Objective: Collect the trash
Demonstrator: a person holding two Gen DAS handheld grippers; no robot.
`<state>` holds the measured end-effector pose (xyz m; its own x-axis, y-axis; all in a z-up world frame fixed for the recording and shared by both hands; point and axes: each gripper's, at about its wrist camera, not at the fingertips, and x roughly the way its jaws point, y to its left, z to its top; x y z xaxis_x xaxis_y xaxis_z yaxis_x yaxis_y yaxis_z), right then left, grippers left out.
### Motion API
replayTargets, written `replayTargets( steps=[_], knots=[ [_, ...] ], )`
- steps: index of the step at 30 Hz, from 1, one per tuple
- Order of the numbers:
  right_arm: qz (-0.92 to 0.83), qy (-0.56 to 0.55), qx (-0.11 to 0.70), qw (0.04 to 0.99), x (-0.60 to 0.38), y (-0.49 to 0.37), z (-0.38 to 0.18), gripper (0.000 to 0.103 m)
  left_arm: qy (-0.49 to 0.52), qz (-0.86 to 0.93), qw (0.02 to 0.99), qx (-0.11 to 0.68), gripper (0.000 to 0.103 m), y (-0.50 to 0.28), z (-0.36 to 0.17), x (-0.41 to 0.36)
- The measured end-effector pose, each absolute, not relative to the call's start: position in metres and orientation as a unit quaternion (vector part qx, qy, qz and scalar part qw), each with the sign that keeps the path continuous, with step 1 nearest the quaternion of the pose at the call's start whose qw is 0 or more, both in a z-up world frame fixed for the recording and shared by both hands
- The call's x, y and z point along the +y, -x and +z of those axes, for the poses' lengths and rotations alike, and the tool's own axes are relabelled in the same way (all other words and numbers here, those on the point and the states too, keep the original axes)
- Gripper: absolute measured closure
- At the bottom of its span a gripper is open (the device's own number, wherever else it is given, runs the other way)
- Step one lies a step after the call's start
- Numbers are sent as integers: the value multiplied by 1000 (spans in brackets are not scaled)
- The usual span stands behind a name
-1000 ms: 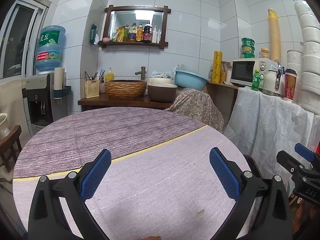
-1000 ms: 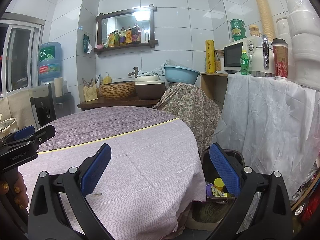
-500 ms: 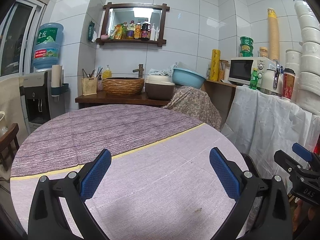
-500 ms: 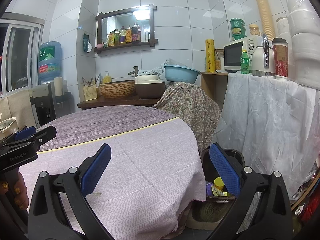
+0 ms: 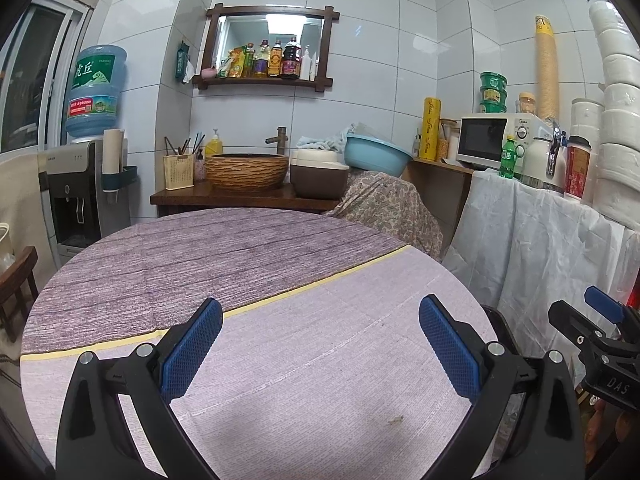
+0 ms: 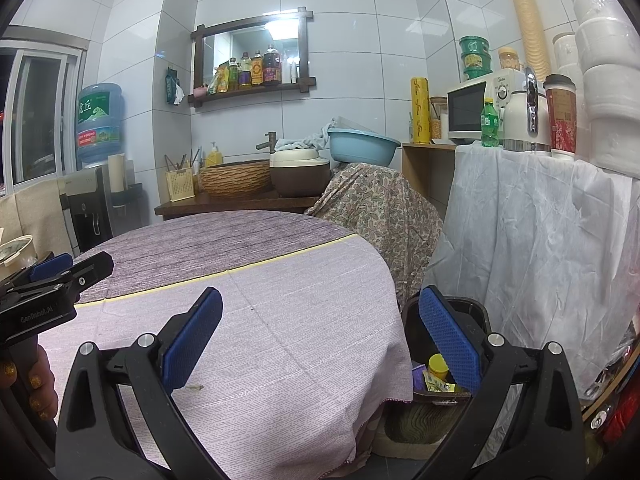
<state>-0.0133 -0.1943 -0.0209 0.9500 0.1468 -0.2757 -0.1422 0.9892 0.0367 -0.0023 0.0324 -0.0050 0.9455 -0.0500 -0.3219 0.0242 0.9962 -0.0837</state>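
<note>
The left gripper (image 5: 320, 348) hangs over the round table (image 5: 248, 264) with its jaws spread wide and nothing between the blue pads. The right gripper (image 6: 320, 344) hangs over the table's edge, its jaws likewise spread wide and holding nothing.

Only the right wrist view looks down into the black trash bin (image 6: 476, 312) on the floor at about 4 o'clock of the table: a yellow cap (image 6: 437, 363) and crumpled wrappers (image 6: 434, 382) lie inside it, partly hidden by the right pad. The left wrist view shows just a sliver of the bin's rim (image 5: 498, 320) at 3 o'clock.

A small brown crumb (image 5: 394, 421) lies on the tablecloth toward 5 o'clock in the left wrist view; the right wrist view has it at 7 o'clock (image 6: 195, 388), just beside the left pad. Each camera catches the other gripper at its frame edge.
</note>
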Motion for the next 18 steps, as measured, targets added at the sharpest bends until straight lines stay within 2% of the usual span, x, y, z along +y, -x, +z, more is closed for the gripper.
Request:
replayTargets(
  steps=[18],
  knots=[
    [75,-10,146,986,-193,12,-24,6,36,-17,985,167,6,1,-5,33]
  ],
)
